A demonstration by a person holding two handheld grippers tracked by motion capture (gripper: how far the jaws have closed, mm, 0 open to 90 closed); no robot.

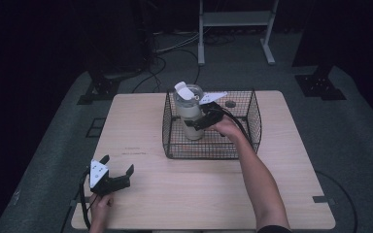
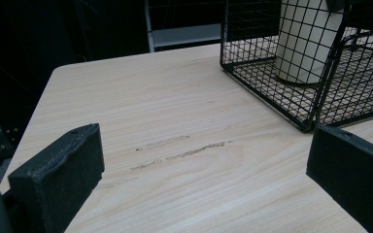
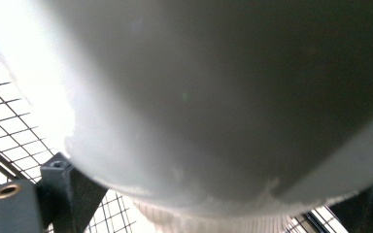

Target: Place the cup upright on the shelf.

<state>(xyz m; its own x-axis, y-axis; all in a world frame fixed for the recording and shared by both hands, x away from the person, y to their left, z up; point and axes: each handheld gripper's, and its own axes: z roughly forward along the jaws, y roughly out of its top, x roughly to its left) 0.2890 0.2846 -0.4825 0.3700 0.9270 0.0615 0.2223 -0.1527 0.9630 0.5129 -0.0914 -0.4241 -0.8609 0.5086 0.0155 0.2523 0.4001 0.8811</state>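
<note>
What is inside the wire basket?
A white bottle stands upright in the wire basket, with the right gripper closed around it. The gripper and hand cover part of the basket's floor.

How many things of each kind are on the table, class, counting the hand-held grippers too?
Wire basket: 1
Pale container inside the basket: 1
Small round dark thing beyond the basket: 1
Grippers: 2, the left gripper and the right gripper
Total: 5
</note>
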